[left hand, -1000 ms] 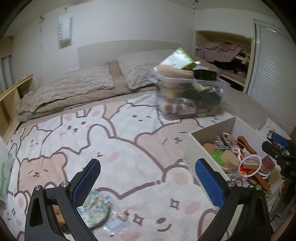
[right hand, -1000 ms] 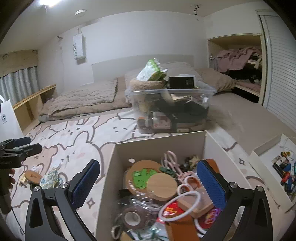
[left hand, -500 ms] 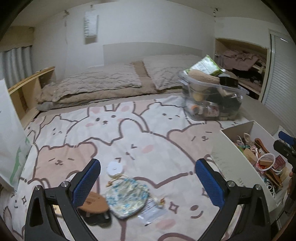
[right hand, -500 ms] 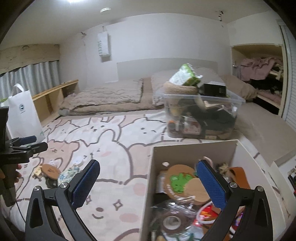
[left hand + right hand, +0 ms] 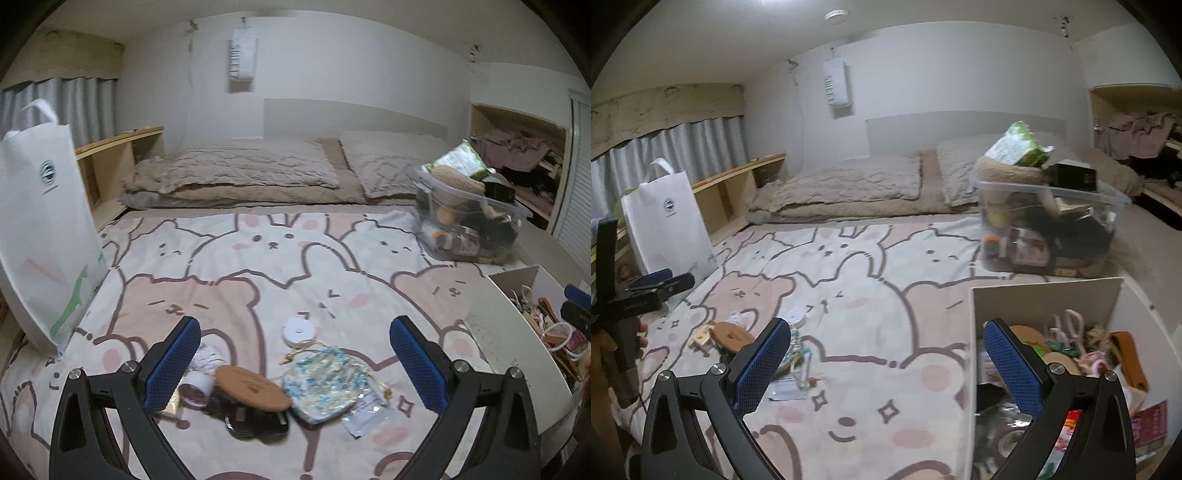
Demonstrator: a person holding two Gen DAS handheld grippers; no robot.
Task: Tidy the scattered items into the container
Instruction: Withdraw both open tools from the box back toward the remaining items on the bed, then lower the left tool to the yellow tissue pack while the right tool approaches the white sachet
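On the bed (image 5: 295, 266), both tongs, left (image 5: 295, 360) and right (image 5: 886, 363), gape empty; crowded clutter (image 5: 255, 387) risks a clumsy double grab missing the box (image 5: 1045, 295).

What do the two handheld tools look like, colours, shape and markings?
Both match: the left tool and right tool have black, triangular cut-out frames with silver screws and two fingers faced with blue textured pads. The right view shows small white lettering on the left tool's side, too small to read.
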